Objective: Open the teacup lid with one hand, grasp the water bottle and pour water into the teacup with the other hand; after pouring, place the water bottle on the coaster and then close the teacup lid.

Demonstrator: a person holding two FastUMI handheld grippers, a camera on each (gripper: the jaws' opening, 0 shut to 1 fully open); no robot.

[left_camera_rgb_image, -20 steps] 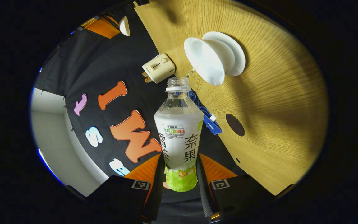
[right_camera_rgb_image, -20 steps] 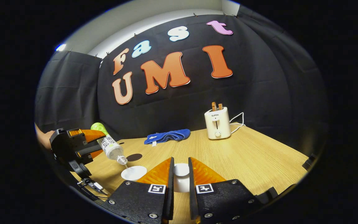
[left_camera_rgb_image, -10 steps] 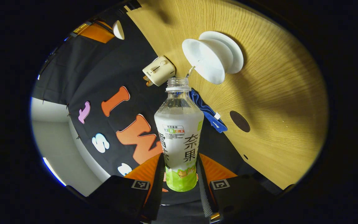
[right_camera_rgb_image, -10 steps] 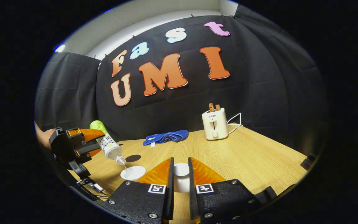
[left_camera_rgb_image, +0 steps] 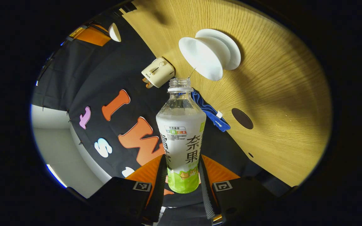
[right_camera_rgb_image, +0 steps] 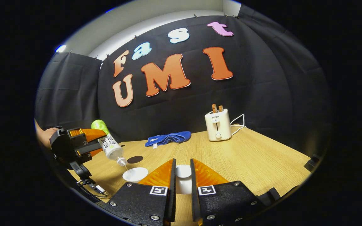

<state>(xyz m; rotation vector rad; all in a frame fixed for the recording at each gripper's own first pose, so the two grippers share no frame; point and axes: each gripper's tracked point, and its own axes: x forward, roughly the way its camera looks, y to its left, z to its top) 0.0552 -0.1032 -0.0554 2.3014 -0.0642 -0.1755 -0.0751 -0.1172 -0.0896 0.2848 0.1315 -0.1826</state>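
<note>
My left gripper is shut on the water bottle, which is uncapped and tilted mouth-down. A thin thread of water runs from its mouth into the open white teacup on its saucer. The dark round coaster lies bare on the table beside the cup. My right gripper is shut on the white teacup lid, held above the table to the right of the teacup. The right gripper view shows the left gripper tipping the bottle over the cup, with the coaster just behind.
A blue cloth lies at the back of the wooden table. To its right stands a cream toaster with a white cord. A hand holds the left gripper at the left edge.
The water stream has thinned from a splashing trickle to a fine thread. The left gripper and bottle have drifted slightly. The right gripper holds the lid nearly still.
</note>
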